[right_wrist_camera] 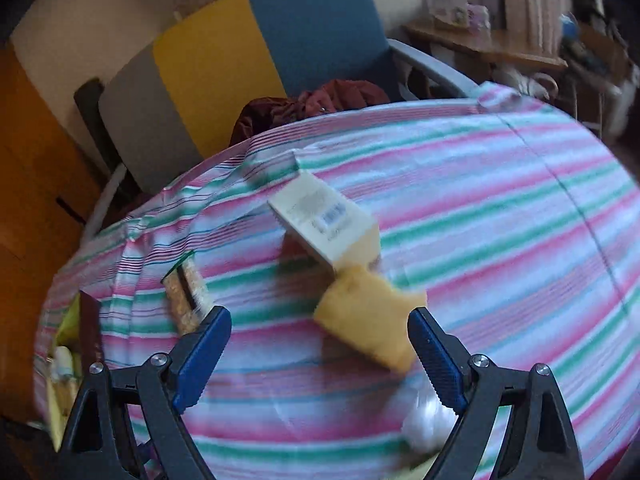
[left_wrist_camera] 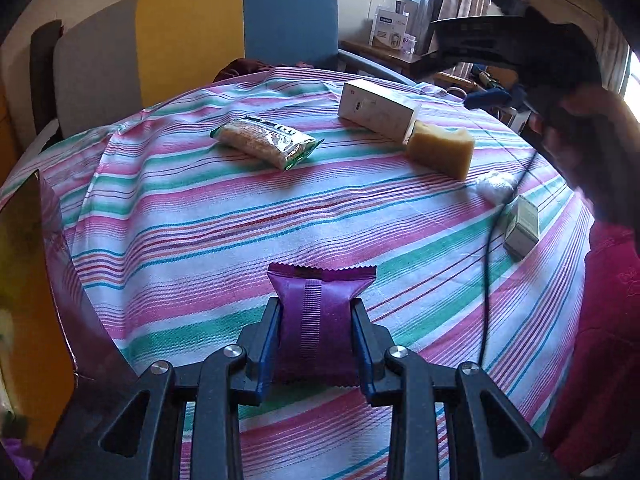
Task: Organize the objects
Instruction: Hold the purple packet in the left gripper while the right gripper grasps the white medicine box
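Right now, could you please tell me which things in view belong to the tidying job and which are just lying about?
Part of the job:
- purple packet, clamped in the left gripper
- green snack packet
- white carton
- yellow sponge, ahead of the open right gripper
- small box
- white wad

Just lying about:
- striped tablecloth
- chair
- black cable

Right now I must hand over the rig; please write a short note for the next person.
Left tongs: shut on the purple packet, held above the striped cloth.
Right tongs: open, empty, above the yellow block; that view is blurred.
On the cloth: green snack packet, long white box touching the yellow block, small white box, white wad.
Done: purple packet picked up.
Left: place it, then sort the others. An open box stands at the left edge, possibly the destination.
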The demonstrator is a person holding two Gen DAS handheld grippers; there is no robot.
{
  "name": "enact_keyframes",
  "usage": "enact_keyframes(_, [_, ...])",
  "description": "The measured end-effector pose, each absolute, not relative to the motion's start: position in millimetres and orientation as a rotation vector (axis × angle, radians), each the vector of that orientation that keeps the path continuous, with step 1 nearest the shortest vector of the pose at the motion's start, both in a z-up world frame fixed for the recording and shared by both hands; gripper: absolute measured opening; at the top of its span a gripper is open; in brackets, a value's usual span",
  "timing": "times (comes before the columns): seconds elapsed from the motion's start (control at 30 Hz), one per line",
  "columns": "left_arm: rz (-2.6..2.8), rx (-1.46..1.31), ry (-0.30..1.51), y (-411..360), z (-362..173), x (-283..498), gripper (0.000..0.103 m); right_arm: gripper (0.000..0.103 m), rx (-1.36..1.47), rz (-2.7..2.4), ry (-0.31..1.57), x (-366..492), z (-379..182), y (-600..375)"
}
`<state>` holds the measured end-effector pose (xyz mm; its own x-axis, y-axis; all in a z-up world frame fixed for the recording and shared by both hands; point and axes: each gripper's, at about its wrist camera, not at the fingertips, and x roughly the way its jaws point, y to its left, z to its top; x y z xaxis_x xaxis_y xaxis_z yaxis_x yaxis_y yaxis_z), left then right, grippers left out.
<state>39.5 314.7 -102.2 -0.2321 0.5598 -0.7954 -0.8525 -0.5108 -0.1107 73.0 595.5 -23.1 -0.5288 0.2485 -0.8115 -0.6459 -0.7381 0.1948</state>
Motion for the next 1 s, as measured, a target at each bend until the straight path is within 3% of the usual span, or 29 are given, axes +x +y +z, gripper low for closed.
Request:
enact_keyframes(0.2, [1.872, -1.034, 0.394, 312.7, -105.1, 35.7, 0.033, 0.09, -1.33, 2.217, 0.292, -0.5, -39.6, 614.9])
enact_keyframes(0.33, [1.873, -1.033, 0.391, 313.0, -106.2, 35.7, 0.033, 0.091, -1.445, 2.161, 0.205, -32.3, -66.7, 623.7])
enact_keyframes(0.4, [1.872, -1.033, 0.384, 312.4, -106.9, 35.1, 0.033, 0.081, -1.489, 2.152, 0.19, -40.4, -80.4, 623.9])
enact_keyframes(0.43, [1.872, -1.032, 0.382, 312.1, -107.1, 35.0, 0.033, 0.061, -1.498, 2.147, 0.177, -42.9, -84.9, 623.3])
enact_keyframes(0.47, [1.87, -1.032, 0.38, 311.8, -107.7, 34.9, 0.033, 0.05, -1.496, 2.157, 0.194, -43.7, -85.8, 623.0])
enact_keyframes(0.77, [1.888, -1.025, 0.384, 309.8, -108.3, 37.3, 0.033, 0.05, -1.265, 2.402, 0.245, -23.7, -13.8, 575.7])
enact_keyframes(1.0, [1.911, -1.049, 0.38, 296.3, -101.5, 40.6, 0.033, 0.05, -1.318, 2.448, 0.339, 21.9, -28.5, 509.6])
